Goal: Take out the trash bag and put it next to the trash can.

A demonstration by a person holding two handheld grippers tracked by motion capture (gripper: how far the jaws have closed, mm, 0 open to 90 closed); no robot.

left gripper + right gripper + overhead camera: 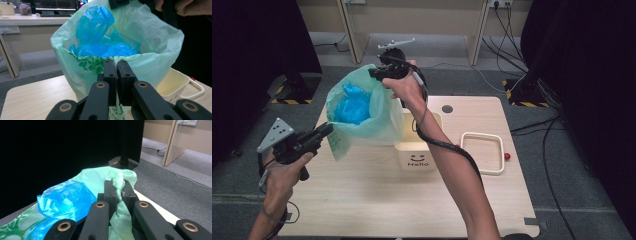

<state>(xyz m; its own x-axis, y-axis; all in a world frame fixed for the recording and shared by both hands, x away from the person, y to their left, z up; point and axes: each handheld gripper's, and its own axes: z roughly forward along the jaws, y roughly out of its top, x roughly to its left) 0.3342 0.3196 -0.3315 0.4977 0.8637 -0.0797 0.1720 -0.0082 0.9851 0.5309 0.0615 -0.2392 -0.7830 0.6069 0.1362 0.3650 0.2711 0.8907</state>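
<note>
Two grippers hold the thin pale-green plastic bag [362, 112] open above the light wooden surface [377, 200], crumpled blue plastic [353, 106] already inside, so lifting or tying it likely remains: left gripper [326, 129] jaws clamp the near rim, right gripper [376, 73] jaws pinch the far rim.

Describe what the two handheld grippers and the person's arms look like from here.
Both grippers are black. The left gripper carries a grey three-cornered plate with dark dots; the right gripper has a pale pronged piece on top. Their fingers are flat black bars on arms with brass-coloured rivets. A black cable trails along the right forearm. Both forearms are bare, no sleeves showing.
</note>
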